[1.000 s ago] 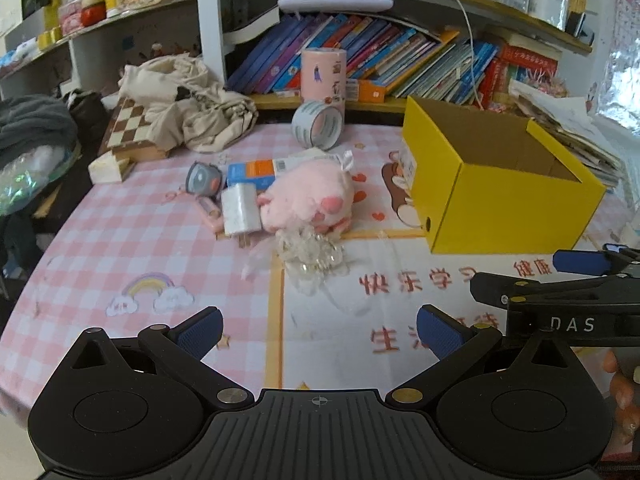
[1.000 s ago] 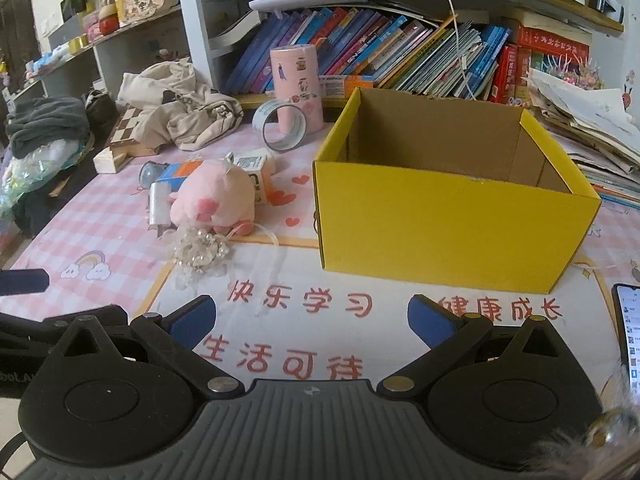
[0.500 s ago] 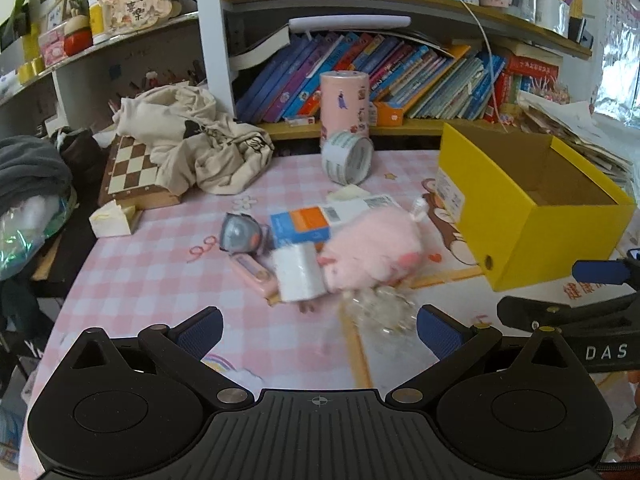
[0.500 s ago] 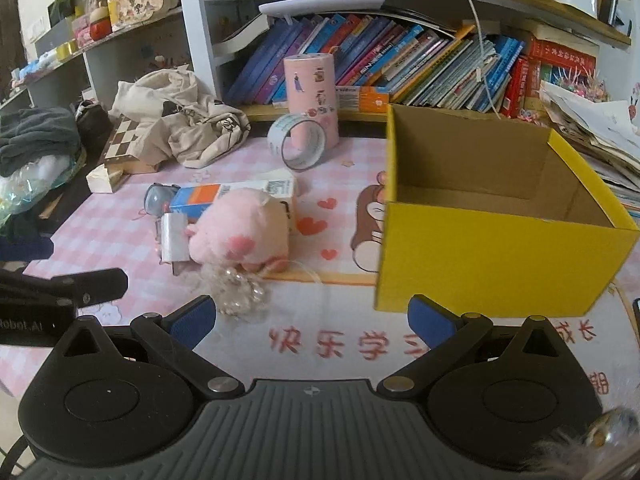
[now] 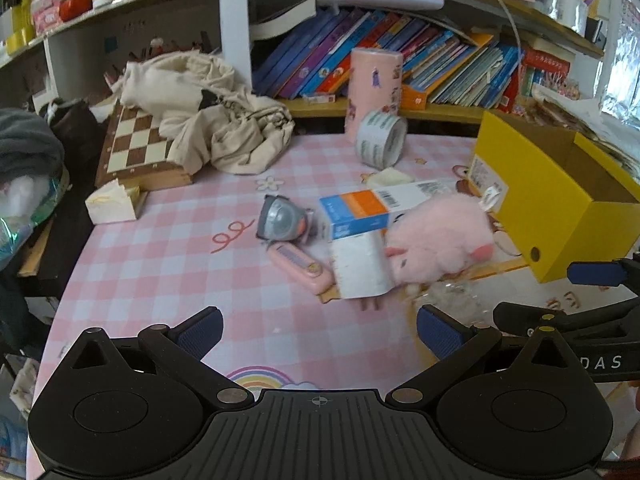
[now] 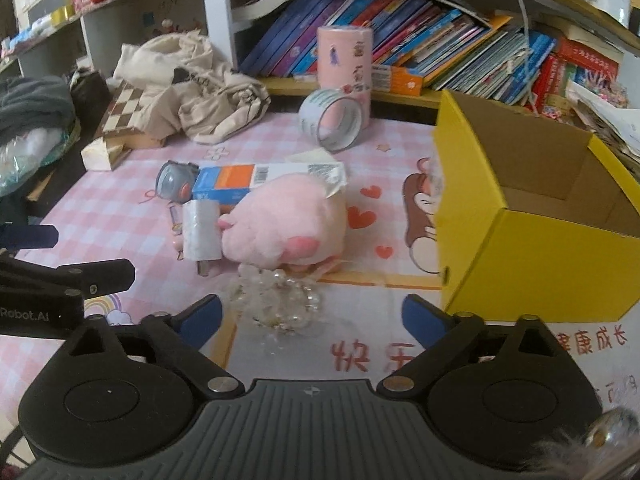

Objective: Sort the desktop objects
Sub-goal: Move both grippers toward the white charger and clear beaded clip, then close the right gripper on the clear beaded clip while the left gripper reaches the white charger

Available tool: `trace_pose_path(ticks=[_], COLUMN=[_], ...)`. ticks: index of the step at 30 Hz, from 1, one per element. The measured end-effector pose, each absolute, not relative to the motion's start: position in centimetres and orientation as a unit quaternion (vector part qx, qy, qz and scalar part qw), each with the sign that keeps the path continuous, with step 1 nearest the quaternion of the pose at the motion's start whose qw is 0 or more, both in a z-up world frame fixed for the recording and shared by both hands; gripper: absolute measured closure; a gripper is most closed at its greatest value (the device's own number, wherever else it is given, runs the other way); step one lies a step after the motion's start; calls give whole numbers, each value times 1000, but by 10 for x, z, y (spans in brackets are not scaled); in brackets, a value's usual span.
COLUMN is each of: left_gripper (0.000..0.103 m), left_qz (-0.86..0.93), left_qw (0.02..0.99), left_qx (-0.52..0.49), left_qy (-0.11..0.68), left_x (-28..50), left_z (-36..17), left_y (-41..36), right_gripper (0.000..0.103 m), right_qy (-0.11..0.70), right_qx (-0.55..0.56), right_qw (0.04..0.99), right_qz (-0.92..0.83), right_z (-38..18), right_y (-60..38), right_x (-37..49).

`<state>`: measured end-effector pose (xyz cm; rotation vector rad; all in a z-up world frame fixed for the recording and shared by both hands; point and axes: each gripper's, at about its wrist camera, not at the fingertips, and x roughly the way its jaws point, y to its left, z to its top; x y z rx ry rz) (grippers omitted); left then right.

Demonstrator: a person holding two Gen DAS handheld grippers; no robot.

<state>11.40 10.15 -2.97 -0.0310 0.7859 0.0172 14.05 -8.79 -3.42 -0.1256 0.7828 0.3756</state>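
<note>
A pile lies mid-table: a pink plush toy (image 5: 438, 246) (image 6: 286, 222), a white roll (image 5: 360, 266) (image 6: 201, 230), a blue-orange box (image 5: 360, 210) (image 6: 240, 180), a grey round gadget (image 5: 280, 220) (image 6: 174, 180), a pink flat case (image 5: 300, 266) and a clear bead bracelet (image 6: 276, 304) (image 5: 452, 296). An open yellow box (image 5: 548, 196) (image 6: 532, 232) stands to the right. My left gripper (image 5: 320, 326) is open and empty, just short of the pile. My right gripper (image 6: 312, 316) is open, with the bracelet between its fingertips.
A tape roll (image 5: 380, 140) (image 6: 334, 120) leans on a pink canister (image 5: 374, 88) (image 6: 346, 56) at the back. A chessboard (image 5: 136, 148) under crumpled cloth (image 5: 208, 116) lies back left. Bookshelves line the rear. A tissue pack (image 5: 112, 202) sits left.
Both grippers have swung left and moved closer to the pile. The yellow box has slid toward the right edge of both views. Both stay open.
</note>
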Motion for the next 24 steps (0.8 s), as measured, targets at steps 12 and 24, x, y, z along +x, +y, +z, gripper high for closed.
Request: trace_pose_path(ticks=[12, 24], left_gripper=[0, 3], left_qz=[-23, -40], left_qw=[916, 922], left_qx=[-16, -18], left_qy=[401, 384], left_x=[133, 155], left_z=[-44, -50], left_y=[120, 115], right_gripper=[23, 58], right_qy=[425, 459], right_qx=[-81, -65], right_qw=[884, 863], right_qz=[179, 200], right_z=[-66, -78], right_y=[-56, -60], right_x=[172, 177])
